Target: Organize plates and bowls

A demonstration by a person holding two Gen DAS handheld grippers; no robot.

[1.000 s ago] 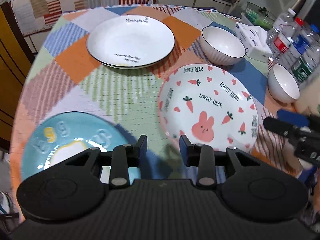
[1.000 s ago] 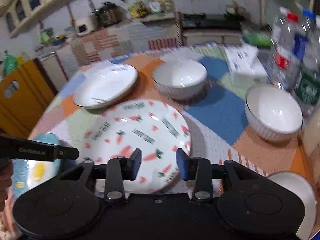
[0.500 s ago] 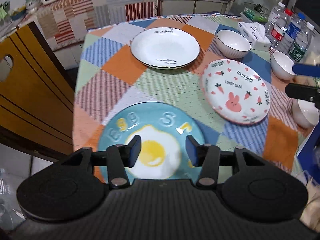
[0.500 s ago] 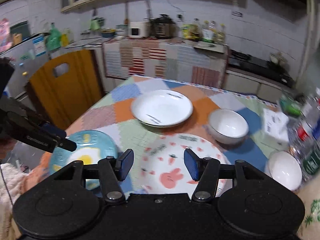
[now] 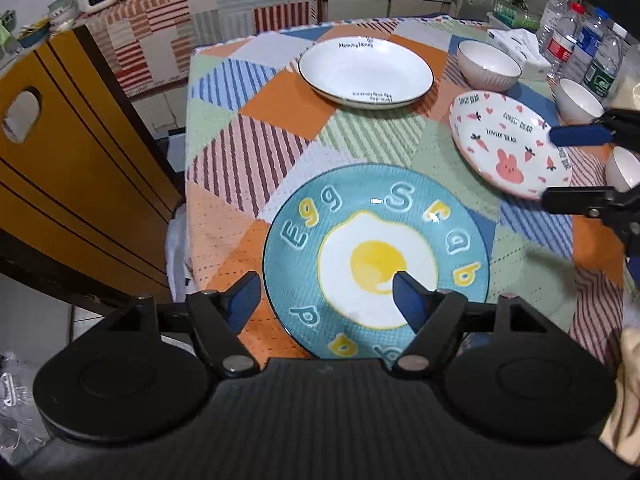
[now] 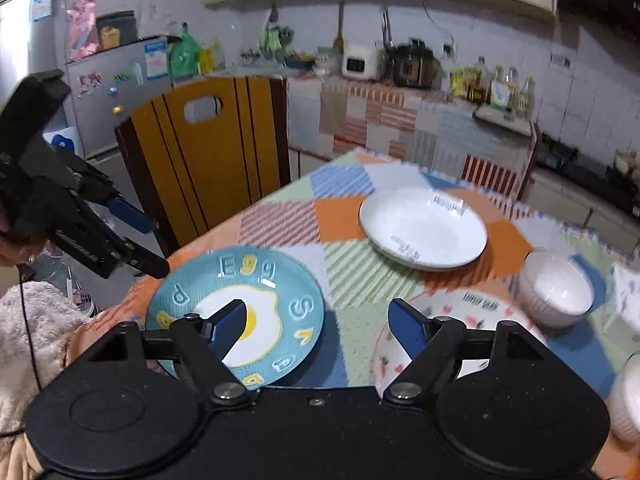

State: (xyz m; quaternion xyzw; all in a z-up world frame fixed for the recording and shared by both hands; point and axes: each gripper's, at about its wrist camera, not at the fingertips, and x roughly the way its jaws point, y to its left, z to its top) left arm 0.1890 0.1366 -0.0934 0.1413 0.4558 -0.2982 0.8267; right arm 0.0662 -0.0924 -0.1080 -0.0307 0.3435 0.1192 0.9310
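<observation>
A blue egg plate (image 5: pixel 376 260) lies near the table's front edge, also in the right wrist view (image 6: pixel 240 312). A pink rabbit plate (image 5: pixel 508 144) lies to its right. A white plate (image 5: pixel 366 72) sits farther back, also in the right wrist view (image 6: pixel 422 230). White bowls (image 5: pixel 488 66) (image 5: pixel 578 98) stand at the right. My left gripper (image 5: pixel 324 296) is open and empty above the egg plate's near rim. My right gripper (image 6: pixel 316 324) is open and empty, held above the table between the egg plate and the rabbit plate (image 6: pixel 472 316).
A yellow chair (image 5: pixel 60 160) stands at the table's left side. Water bottles (image 5: pixel 580 48) and a tissue pack (image 5: pixel 520 46) stand at the far right. A third bowl (image 5: pixel 624 168) sits at the right edge. A patchwork cloth (image 5: pixel 248 152) covers the table.
Both grippers have pulled back and risen from the table and their jaws have opened wider. The left view has shifted left over the egg plate. No dish has moved.
</observation>
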